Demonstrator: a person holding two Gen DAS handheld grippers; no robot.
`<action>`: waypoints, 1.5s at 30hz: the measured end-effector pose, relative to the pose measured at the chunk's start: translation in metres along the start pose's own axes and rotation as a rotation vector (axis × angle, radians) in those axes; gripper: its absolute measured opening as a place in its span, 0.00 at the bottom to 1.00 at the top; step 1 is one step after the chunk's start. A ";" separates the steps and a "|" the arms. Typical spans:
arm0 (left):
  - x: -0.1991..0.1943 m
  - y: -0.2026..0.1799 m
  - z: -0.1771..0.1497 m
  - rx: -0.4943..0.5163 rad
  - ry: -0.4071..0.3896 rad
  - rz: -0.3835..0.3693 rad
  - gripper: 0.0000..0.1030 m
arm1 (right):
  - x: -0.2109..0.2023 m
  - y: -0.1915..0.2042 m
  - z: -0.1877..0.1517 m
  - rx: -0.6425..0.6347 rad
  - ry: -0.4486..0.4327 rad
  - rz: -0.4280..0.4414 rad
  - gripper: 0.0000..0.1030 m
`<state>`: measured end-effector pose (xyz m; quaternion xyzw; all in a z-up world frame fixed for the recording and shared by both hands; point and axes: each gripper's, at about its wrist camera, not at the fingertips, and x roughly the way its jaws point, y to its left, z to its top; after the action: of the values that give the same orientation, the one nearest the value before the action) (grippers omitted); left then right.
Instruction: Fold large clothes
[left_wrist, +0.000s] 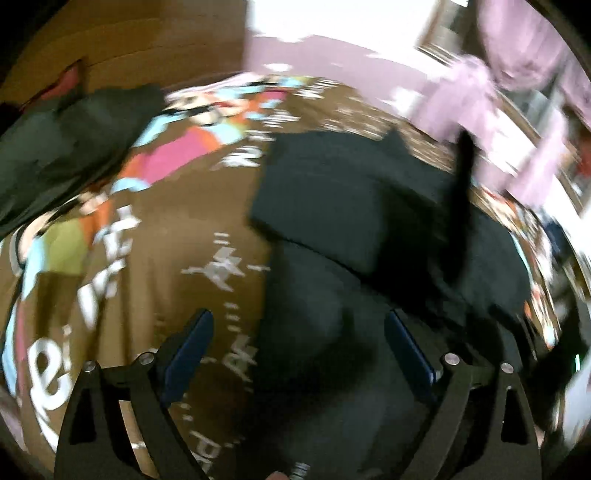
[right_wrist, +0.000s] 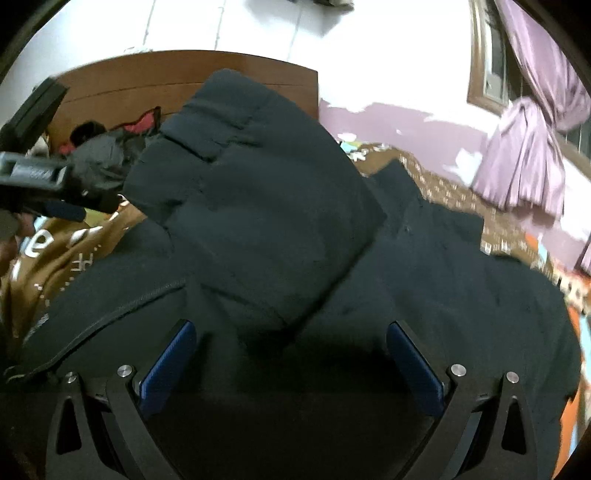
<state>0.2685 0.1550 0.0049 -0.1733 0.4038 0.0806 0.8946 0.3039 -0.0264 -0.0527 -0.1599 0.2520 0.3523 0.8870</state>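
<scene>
A large black padded jacket (right_wrist: 266, 221) lies on a brown patterned bedspread (left_wrist: 155, 229). In the right wrist view one folded part of it is raised up in front, and a zipper edge (right_wrist: 110, 310) runs at the lower left. My right gripper (right_wrist: 291, 332) is open just over the jacket with nothing between its blue pads. My left gripper (left_wrist: 299, 325) is open over the jacket's (left_wrist: 351, 206) left edge and holds nothing; the view is blurred. The left gripper also shows in the right wrist view (right_wrist: 40, 177) at far left.
A wooden headboard (right_wrist: 177, 77) stands at the back with dark and red clothes (right_wrist: 110, 144) piled before it. Another dark garment (left_wrist: 62, 147) lies at the left in the left wrist view. Purple curtains (right_wrist: 532, 140) hang by a window at the right.
</scene>
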 end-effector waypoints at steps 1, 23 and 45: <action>0.001 0.006 0.005 -0.033 0.003 0.033 0.88 | 0.004 0.003 0.004 -0.005 -0.007 -0.014 1.00; 0.007 0.018 0.038 -0.062 0.012 0.046 0.88 | -0.068 -0.162 -0.021 0.607 -0.171 -0.123 0.09; 0.069 -0.055 0.050 0.168 -0.058 0.069 0.88 | -0.032 -0.189 -0.036 0.485 0.078 -0.350 0.69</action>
<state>0.3648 0.1233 -0.0024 -0.0812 0.3888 0.0819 0.9141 0.4047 -0.1926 -0.0439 0.0019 0.3312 0.1170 0.9363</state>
